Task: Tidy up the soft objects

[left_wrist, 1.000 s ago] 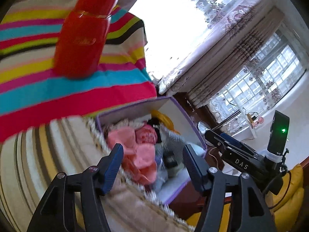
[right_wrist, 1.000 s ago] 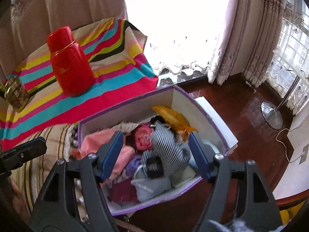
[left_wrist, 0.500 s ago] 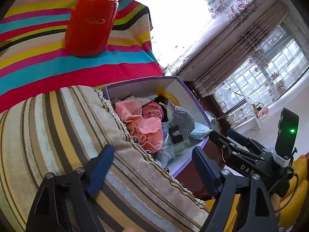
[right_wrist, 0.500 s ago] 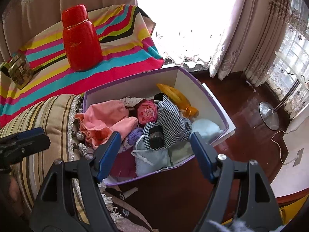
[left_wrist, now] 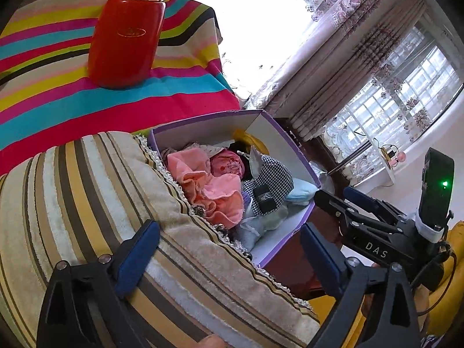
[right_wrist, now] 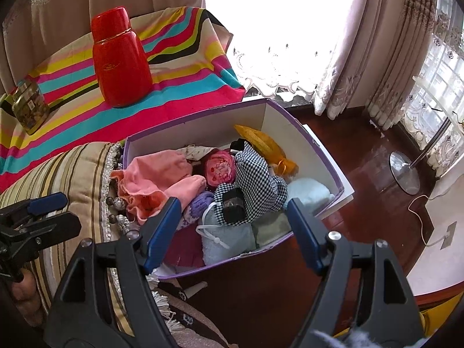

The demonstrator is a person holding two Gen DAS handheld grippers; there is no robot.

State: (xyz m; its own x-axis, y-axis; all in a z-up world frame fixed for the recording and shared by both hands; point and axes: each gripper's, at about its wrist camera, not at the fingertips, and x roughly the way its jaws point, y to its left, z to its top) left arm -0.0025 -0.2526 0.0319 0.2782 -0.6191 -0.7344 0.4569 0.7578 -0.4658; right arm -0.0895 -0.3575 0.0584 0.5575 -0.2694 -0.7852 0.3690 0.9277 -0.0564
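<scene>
A purple-edged box (right_wrist: 307, 145) (left_wrist: 278, 133) holds several soft items: a pink cloth (right_wrist: 156, 179) (left_wrist: 208, 185), a red-pink pouch (right_wrist: 217, 168), a black-and-white checked cloth (right_wrist: 255, 185) (left_wrist: 269, 179), a yellow item (right_wrist: 261, 142), a pale blue towel (right_wrist: 226, 240). My right gripper (right_wrist: 232, 229) is open and empty, hovering above the box's near side. My left gripper (left_wrist: 229, 255) is open and empty above a striped cushion (left_wrist: 87, 203) (right_wrist: 66, 174) left of the box. The right gripper also shows in the left wrist view (left_wrist: 345, 203).
A red thermos (right_wrist: 120, 58) (left_wrist: 127, 29) stands on a rainbow-striped cloth (right_wrist: 179, 46) behind the box. A small tin (right_wrist: 29, 107) sits at far left. Dark wooden floor (right_wrist: 362, 174), a lamp base (right_wrist: 404, 174) and curtains (right_wrist: 362, 43) lie to the right.
Both grippers have pulled back and up from the box. The left one has drifted left over the striped cushion. Both stay open and empty.
</scene>
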